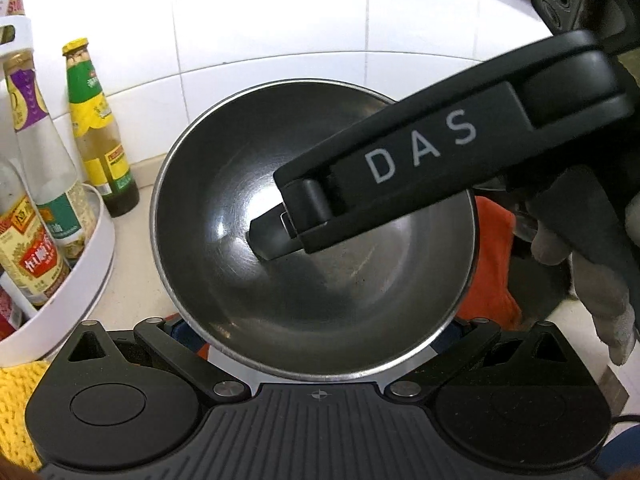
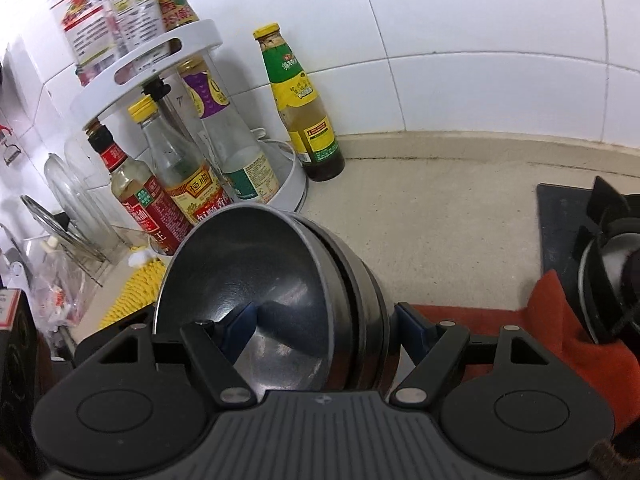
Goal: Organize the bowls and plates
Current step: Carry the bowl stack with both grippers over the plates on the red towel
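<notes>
Right gripper (image 2: 318,326) grasps nested steel bowls (image 2: 272,296), tilted on edge: one finger inside, one outside against the wall. Left gripper (image 1: 316,332) clamps the bowls' near rim; fingers mostly hidden. Beyond, sauce bottle (image 2: 300,108) at table's (image 2: 440,220) back edge by the wall.

Glossy steel bowl (image 1: 312,232) (faintly scratched), glass sauce bottle (image 2: 300,108), glazed white wall tiles (image 2: 480,40), speckled matt counter (image 2: 440,220).
</notes>
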A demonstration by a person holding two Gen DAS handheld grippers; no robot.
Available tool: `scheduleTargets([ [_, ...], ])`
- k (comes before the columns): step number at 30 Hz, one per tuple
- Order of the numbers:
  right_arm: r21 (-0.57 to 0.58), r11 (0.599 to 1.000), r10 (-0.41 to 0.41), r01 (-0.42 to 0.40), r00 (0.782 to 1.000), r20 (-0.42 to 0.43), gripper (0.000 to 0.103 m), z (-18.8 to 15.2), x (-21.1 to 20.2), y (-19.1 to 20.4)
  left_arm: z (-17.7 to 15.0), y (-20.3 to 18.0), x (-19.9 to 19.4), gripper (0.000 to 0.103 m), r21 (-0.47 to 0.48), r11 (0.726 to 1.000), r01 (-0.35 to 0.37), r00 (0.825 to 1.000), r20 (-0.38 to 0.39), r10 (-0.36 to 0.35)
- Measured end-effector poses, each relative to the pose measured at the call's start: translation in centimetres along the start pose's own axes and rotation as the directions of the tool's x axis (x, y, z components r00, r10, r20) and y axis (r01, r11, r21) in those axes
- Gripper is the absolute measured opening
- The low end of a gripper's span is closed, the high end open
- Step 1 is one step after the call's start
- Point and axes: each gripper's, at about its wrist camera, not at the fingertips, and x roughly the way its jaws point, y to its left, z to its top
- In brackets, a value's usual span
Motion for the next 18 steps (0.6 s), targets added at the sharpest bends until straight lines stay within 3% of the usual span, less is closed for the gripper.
scheduleTargets([
  [7, 0.026, 0.997, -0.070, 0.070, 0.997, 0.014, 0.071, -1.5, -1.0, 2.1, -1.4, 0.3, -0.8, 0.103, 0.027, 0.999, 0.046, 0.999, -0.001, -0.046],
  [18, 0.057, 0.990, -0.126, 0.127, 0.992, -0.010, 0.071, -3.2, 0.0, 3.1, -2.7, 0.8, 0.4, 0.103, 0.052, 0.997, 0.061, 0.997, -0.043, -0.059],
])
